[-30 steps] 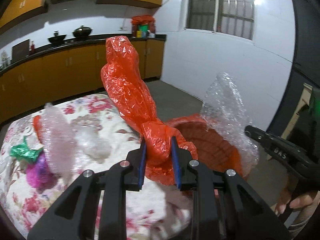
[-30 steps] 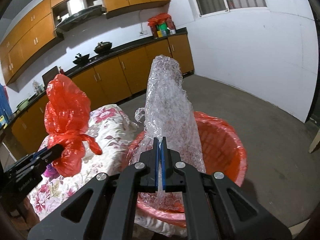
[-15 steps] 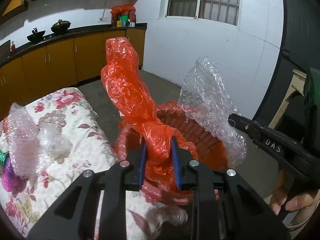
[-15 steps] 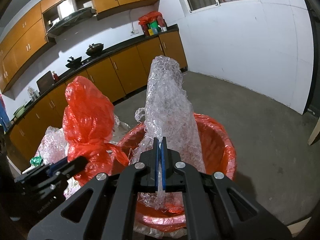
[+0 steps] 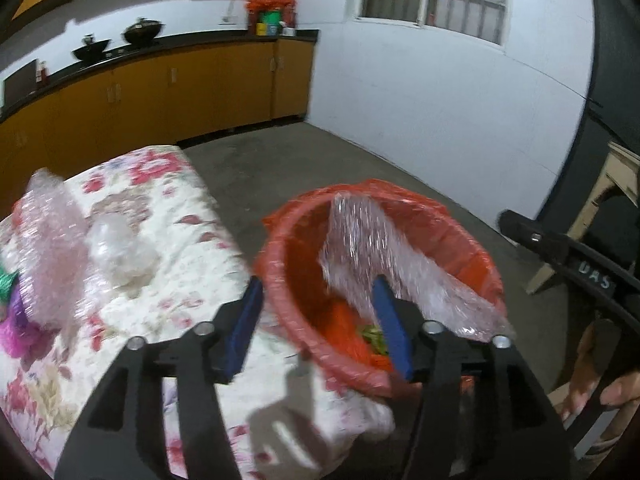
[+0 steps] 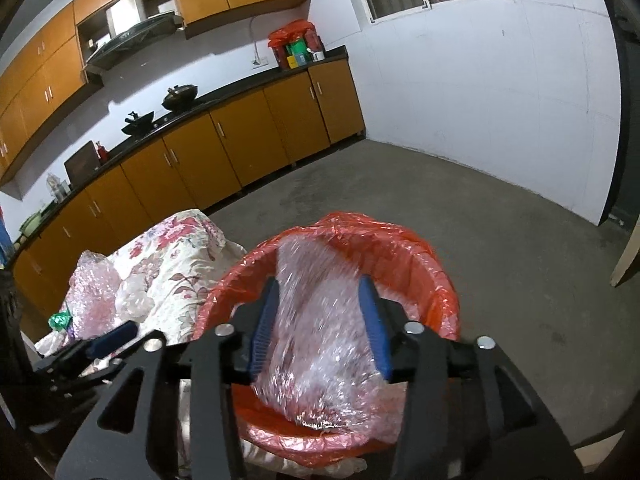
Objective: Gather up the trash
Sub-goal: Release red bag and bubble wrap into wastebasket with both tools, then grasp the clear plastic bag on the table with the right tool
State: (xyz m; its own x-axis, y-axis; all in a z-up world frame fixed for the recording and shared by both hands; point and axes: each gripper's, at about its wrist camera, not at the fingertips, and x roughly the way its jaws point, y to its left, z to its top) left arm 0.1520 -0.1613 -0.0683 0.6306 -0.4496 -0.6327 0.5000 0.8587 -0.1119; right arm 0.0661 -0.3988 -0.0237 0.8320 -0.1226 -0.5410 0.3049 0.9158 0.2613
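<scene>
Left tongs (image 5: 316,320) opening, nothing between the blue pads. Right tongs (image 6: 318,316) opening too, bubble wrap (image 6: 320,344) loose between the pads, not squeezed. Just past both: red-lined bin (image 5: 472,248) with the wrap inside. Left of the tongs: flowery cloth (image 5: 168,280) with more wrap scraps (image 5: 52,256).

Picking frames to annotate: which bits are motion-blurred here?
Left wrist: bubble wrap over the red-lined bin, and the tablecloth, are smeared; the counter is soft. Right wrist: only the wrap between the opening right claw streaks; cabinets stay crisp.
</scene>
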